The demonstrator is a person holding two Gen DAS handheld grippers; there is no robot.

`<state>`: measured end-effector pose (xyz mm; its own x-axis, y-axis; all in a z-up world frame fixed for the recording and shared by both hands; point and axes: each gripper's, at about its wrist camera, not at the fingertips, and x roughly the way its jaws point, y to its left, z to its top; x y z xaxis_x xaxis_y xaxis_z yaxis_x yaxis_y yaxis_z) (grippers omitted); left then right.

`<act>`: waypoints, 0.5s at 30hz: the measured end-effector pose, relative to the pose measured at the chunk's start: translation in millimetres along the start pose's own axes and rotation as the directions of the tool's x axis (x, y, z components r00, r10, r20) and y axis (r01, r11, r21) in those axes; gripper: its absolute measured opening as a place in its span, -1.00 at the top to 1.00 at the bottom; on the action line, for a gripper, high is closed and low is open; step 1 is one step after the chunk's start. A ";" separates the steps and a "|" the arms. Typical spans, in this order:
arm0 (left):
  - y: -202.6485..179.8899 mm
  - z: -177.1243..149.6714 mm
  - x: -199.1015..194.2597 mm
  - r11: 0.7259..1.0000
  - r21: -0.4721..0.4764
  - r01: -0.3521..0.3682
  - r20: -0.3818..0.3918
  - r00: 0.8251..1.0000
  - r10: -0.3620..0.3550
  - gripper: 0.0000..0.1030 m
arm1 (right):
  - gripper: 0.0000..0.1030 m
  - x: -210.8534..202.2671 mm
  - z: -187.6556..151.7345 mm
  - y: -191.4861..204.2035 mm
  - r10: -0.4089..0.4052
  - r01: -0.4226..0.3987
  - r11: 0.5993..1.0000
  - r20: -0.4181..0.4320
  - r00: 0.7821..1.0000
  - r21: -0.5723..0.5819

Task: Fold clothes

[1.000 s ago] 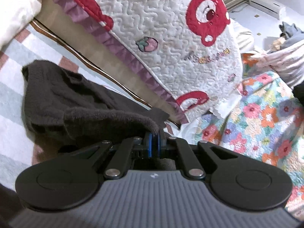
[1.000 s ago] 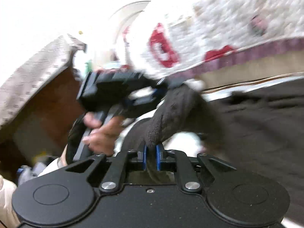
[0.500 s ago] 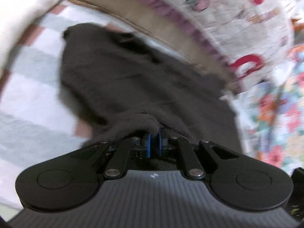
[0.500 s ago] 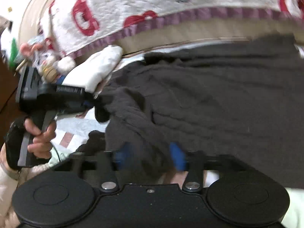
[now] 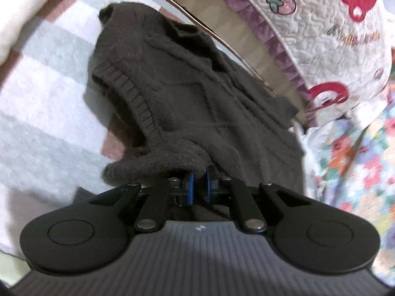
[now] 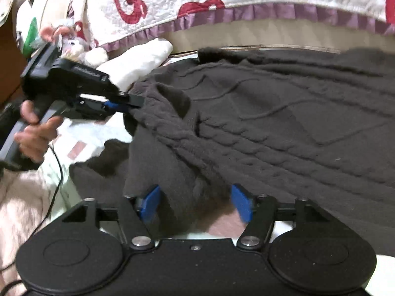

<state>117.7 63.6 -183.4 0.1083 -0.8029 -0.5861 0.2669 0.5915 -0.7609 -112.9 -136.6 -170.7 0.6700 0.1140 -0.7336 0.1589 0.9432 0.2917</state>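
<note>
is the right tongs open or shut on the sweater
Open. The right tongs have blue pads spread wide apart, with the dark sweater lying loose between them, gripped by neither.

A dark brown cable-knit sweater [image 5: 187, 93] lies on a pale grey, white and pink checked sheet [image 5: 42, 93] beside a white quilt [image 5: 321, 32] with red motifs and purple trim.
</note>
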 end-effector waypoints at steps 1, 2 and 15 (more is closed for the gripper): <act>6.2 0.8 -2.0 0.997 -0.058 0.060 0.012 0.998 -0.060 0.86 | -0.41 5.6 1.8 -1.8 0.011 -0.011 1.000 -0.012 1.000 0.007; 8.3 1.4 -4.1 0.991 -0.083 0.103 0.028 0.994 -0.101 0.86 | -0.25 9.2 4.4 -2.9 0.015 -0.015 1.000 -0.016 1.000 0.006; -27.1 0.0 -23.0 0.983 0.111 0.144 0.125 0.980 -0.157 0.87 | 0.92 -114.8 70.3 47.6 -0.145 0.224 0.908 0.236 0.961 -0.354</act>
<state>108.0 66.0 -149.3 0.1839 -0.8887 -0.4199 0.3840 0.4582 -0.8016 -131.3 -126.8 -29.4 0.7919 -0.1007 -0.6023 0.0376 0.9925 -0.1165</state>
